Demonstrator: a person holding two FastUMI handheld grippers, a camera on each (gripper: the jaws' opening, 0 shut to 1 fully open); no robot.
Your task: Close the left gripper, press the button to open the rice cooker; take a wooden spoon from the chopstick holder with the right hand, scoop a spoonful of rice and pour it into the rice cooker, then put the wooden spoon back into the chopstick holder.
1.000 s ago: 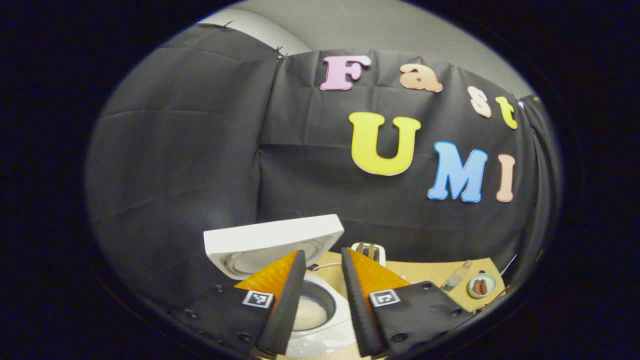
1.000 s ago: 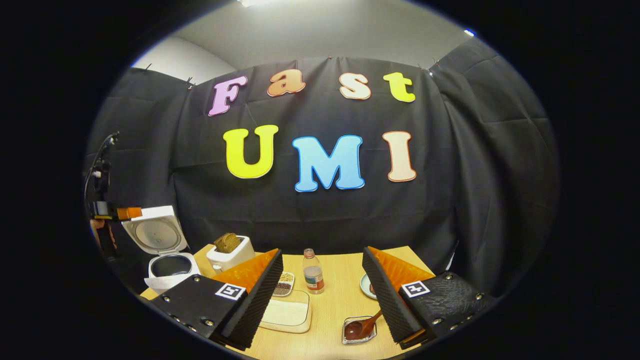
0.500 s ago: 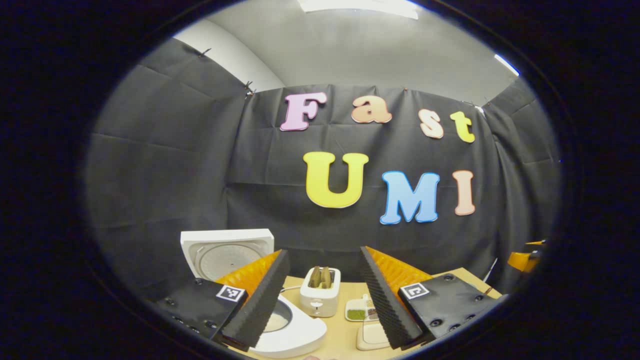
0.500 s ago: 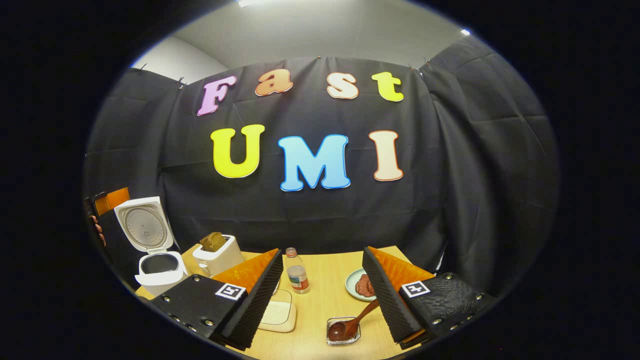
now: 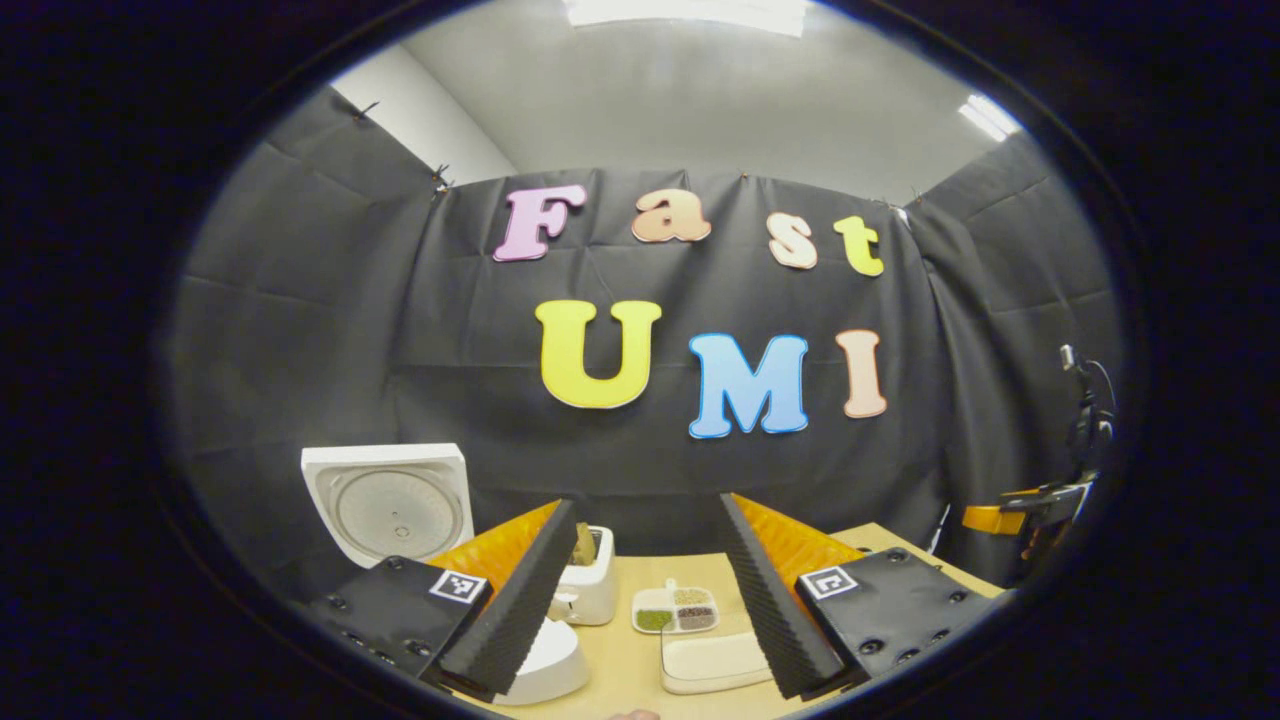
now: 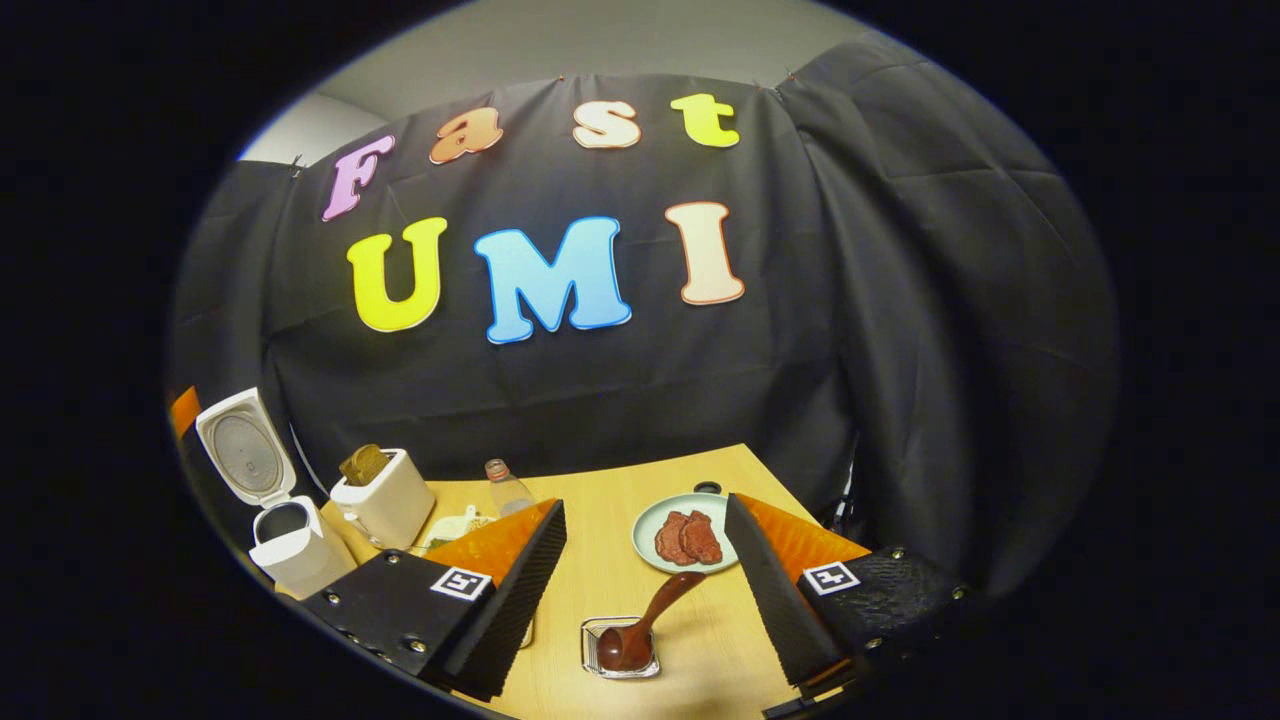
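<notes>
A: Rice cooker [image 6: 285,535] sits at the far left of the surface [image 6: 620,500] in the right gripper view, lid [image 6: 240,445] flipped up and standing nearly upright, pot mouth open to the top.

B: And the left gripper view has that same lid [image 5: 390,500] up too, inner face toward us. The left claw [image 5: 645,610] hangs over the surface with its fingers spread wide, nothing between them.

A: Right claw [image 6: 645,590] is spread wide as well, gripping nothing. Look straight between its fingers: the wooden spoon [image 6: 645,620].

B: How's it lying?

A: Bowl end down in the small clear chopstick holder [image 6: 620,650] at the near edge, handle leaning up and away to the far right, toward the plate [image 6: 650,530] with the reddish slices. Long axis runs near-left to far-right, tilted, not upright.

B: Claw touching it?

A: No, apart; the spoon stands in the gap, nearer the right finger.

B: In the left gripper view, a shallow cream tray [image 5: 715,662] lies just beside the right finger, a small divided dish [image 5: 675,610] beyond it, and a white toaster [image 5: 590,585] by the cooker.
</notes>
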